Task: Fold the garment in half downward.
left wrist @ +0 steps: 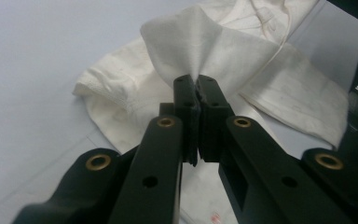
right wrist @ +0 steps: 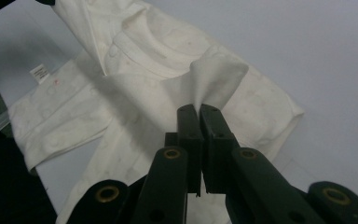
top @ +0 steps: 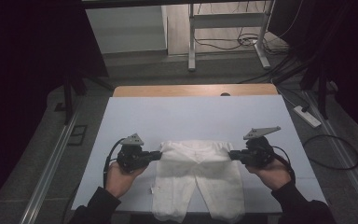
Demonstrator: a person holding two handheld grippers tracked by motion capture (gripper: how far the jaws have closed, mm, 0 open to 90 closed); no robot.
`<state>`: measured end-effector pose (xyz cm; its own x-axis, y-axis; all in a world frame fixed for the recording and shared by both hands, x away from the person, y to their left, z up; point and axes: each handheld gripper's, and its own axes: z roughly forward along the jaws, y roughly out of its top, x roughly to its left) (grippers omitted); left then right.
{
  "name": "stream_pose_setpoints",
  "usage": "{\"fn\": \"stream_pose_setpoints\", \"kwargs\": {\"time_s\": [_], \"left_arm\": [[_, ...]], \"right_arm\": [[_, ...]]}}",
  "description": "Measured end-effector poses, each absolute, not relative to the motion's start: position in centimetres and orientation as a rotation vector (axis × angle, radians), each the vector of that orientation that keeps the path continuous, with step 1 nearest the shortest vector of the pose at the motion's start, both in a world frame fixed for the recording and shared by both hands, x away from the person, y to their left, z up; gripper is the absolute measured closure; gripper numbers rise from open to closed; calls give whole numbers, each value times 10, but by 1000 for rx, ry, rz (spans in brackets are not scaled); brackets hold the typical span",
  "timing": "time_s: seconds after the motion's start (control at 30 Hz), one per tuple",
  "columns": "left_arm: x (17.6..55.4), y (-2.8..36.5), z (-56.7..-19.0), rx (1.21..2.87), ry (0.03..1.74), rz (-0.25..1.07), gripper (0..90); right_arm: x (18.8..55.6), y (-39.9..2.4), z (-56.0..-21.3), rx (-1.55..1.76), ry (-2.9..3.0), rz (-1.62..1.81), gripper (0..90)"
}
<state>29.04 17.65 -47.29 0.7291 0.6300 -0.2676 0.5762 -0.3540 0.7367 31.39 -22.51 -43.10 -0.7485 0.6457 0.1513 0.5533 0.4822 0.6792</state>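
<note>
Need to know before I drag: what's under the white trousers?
The pale blue sheet lies under the white trousers, whose leg ends hang past its near edge. Left gripper and right gripper pinch the waist corners. Anything beneath the fabric is hidden.

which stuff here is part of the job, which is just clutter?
In the job:
small white cloth trousers
left gripper, shut on the waistband
right gripper, shut on the waistband
pale blue table sheet

Lying about:
white power strip on the floor
black cables
grey metal stand

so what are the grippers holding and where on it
Both hold the white trousers at the waistband end: the left gripper pinches a fold at one side, the right gripper the opposite side.
</note>
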Motion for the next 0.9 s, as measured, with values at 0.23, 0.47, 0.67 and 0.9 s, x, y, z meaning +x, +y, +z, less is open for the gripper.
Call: {"fn": "stream_pose_setpoints", "kwargs": {"time_s": [0.23, 0.47, 0.67, 0.9], "left_arm": [[269, 176, -474, 2048, 909, 67, 879], [250, 174, -477, 2066, 914, 60, 879], [236, 171, -482, 2108, 923, 54, 879], [224, 165, -490, 2141, 935, 35, 878]], "right_arm": [[293, -227, -434, 1044, 2629, 1103, 866], [277, -227, -440, 1048, 2660, 1078, 866], [266, -226, -445, 1052, 2687, 1057, 865], [256, -224, -456, 1067, 2717, 997, 865]]}}
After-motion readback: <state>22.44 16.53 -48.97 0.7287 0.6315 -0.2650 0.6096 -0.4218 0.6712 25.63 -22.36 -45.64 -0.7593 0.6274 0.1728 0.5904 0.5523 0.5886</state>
